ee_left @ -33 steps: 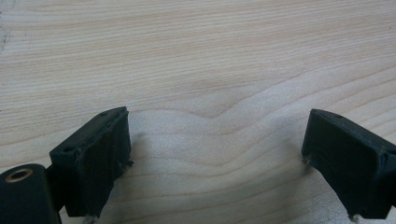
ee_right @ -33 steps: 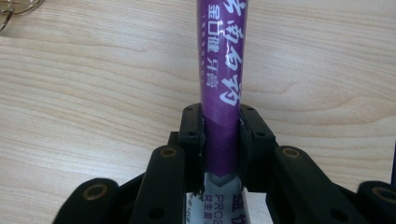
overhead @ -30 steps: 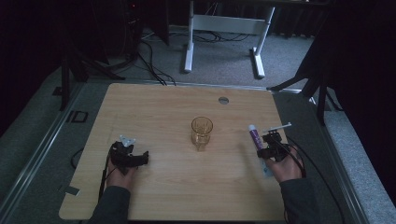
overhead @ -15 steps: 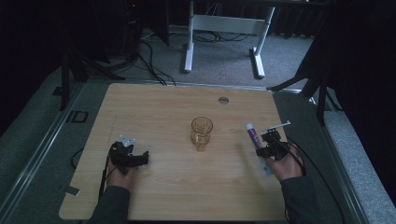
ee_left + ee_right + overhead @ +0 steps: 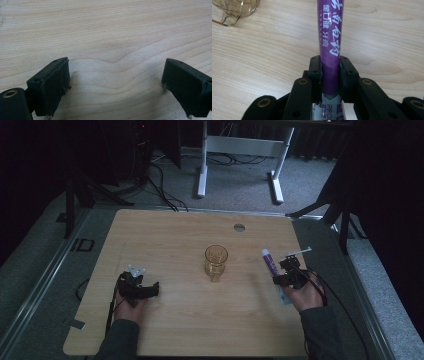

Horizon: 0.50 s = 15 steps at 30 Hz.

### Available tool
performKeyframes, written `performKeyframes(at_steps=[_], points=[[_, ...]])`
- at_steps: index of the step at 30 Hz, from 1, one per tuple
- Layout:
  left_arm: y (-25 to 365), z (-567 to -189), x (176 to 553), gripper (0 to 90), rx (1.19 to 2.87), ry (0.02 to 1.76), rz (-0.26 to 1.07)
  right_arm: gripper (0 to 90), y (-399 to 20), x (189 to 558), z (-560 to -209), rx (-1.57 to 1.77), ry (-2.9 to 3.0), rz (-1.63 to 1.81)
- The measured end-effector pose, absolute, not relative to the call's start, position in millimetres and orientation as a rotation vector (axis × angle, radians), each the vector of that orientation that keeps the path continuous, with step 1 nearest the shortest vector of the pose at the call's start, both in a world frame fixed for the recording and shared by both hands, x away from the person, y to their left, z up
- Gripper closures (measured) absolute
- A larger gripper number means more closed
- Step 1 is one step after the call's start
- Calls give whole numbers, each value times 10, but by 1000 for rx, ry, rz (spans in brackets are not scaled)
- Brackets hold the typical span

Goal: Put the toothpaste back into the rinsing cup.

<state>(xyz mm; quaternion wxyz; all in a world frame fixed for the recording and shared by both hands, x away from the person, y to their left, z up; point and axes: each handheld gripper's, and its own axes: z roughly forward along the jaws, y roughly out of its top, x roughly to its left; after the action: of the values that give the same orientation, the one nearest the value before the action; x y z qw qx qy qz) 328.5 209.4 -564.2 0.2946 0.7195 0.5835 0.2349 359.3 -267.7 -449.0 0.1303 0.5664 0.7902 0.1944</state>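
Note:
A purple toothpaste tube (image 5: 268, 260) with white lettering sits between the jaws of my right gripper (image 5: 286, 274) at the table's right side. In the right gripper view the tube (image 5: 329, 30) runs up from the gripper (image 5: 330, 67), both pads pressing its lower part. These jaws have just been closing further on the tube. A clear amber drinking glass (image 5: 216, 260) stands upright at mid-table, left of the tube, and its base (image 5: 237, 7) is at that view's top left. My left gripper (image 5: 142, 287) rests on the table's left side, its jaws (image 5: 115, 82) wide apart over bare wood.
The light wooden table (image 5: 175, 235) has a small round grommet (image 5: 239, 227) near its far edge. Beyond it a white desk frame (image 5: 240, 150) stands on grey carpet. Cables trail from both grippers toward the near edge.

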Motion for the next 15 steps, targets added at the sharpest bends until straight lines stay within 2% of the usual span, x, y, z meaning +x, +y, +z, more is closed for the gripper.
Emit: performKeyframes(at_steps=[15], points=[[2093,-5643,3285,83,1914,1553,625,751,-2604,3619,-4378,1547,2336,593]])
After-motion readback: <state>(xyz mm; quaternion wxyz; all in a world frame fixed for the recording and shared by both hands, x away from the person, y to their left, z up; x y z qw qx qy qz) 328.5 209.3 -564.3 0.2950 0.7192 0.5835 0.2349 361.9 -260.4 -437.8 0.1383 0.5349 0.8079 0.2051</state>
